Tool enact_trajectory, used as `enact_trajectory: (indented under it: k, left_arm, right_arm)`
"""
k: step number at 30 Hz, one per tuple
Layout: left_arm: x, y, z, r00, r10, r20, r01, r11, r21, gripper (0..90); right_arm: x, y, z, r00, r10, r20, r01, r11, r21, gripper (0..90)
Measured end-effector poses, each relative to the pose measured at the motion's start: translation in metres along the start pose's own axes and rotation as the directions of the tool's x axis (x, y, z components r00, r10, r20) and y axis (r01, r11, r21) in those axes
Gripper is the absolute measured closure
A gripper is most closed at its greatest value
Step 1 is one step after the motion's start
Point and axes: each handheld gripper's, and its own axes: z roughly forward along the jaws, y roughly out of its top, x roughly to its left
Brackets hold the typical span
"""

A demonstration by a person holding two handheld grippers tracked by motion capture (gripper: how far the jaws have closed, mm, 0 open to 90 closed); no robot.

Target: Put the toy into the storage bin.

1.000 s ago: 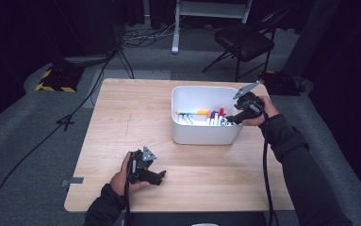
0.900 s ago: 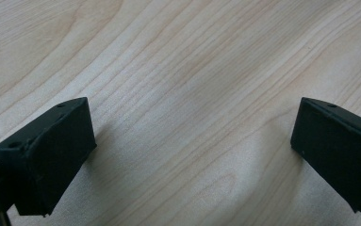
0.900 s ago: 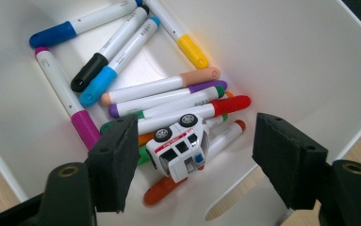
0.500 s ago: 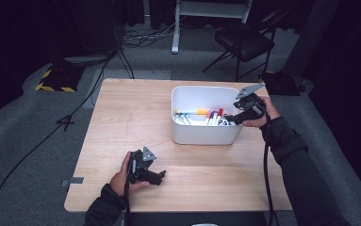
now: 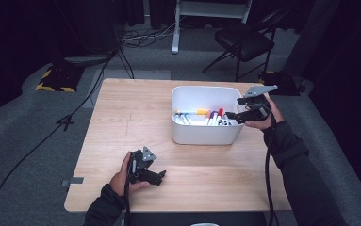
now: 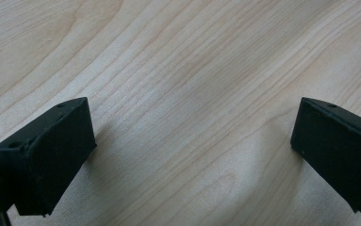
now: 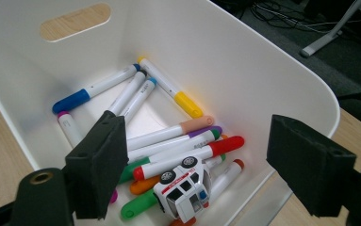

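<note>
Both jaws of our right gripper (image 7: 192, 174) have just been opening, empty, above the toy car (image 7: 184, 189) lying on the markers (image 7: 168, 141) in the bin (image 5: 205, 134); we are lifting straight out, clearing its rim.

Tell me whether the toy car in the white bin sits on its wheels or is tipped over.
Tipped over. In the right gripper view the toy car lies on its side atop the markers, two wheels facing up, in the white bin.

Dark long sleeves on both arms — each black claw, left claw (image 5: 161, 175) and right claw (image 5: 230, 114), carries a grey three-cornered plate and black cable.
</note>
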Motion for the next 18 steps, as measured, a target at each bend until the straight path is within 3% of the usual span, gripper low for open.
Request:
enact_trajectory:
  k: [18]
  left_arm:
    - [0.0, 0.0, 0.0, 1.0, 0.0, 0.0, 0.0, 1.0, 0.0, 0.5]
  right_arm:
    - [0.015, -0.014, -0.036, 0.9999, -0.01, 0.011, 0.011, 0.994, -0.111, 20.7]
